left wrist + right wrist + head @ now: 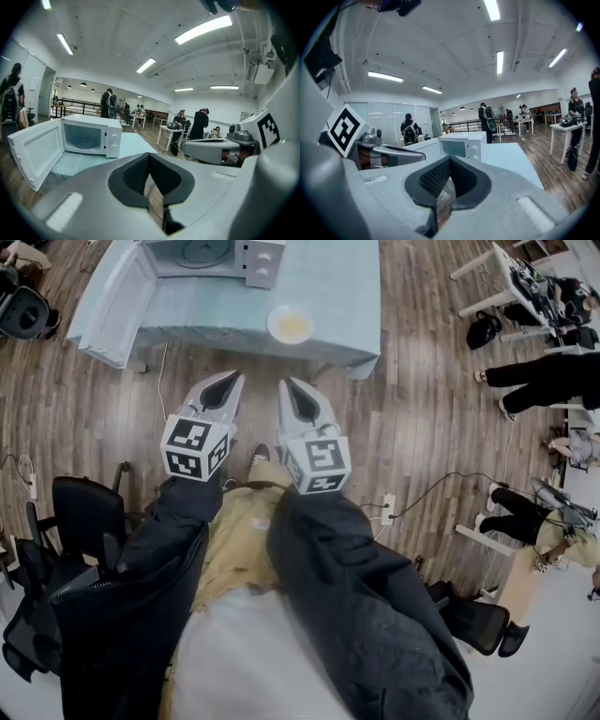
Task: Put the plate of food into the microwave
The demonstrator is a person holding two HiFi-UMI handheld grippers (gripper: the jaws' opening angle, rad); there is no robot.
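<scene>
A white plate of yellow food (291,324) sits near the front edge of the light blue table (337,296). The white microwave (211,257) stands at the table's back, its door (111,306) swung wide open to the left. Both grippers hang side by side over the wooden floor, short of the table. My left gripper (230,379) is shut and holds nothing, and so is my right gripper (289,383). The left gripper view shows the shut jaws of the left gripper (149,157) pointing toward the microwave (91,136). In the right gripper view the right gripper (450,160) faces the microwave (461,144).
Black office chairs (80,512) stand at my left and one (483,624) at my lower right. A power strip with cables (386,507) lies on the floor to the right. People (534,371) and white tables (511,282) fill the right side.
</scene>
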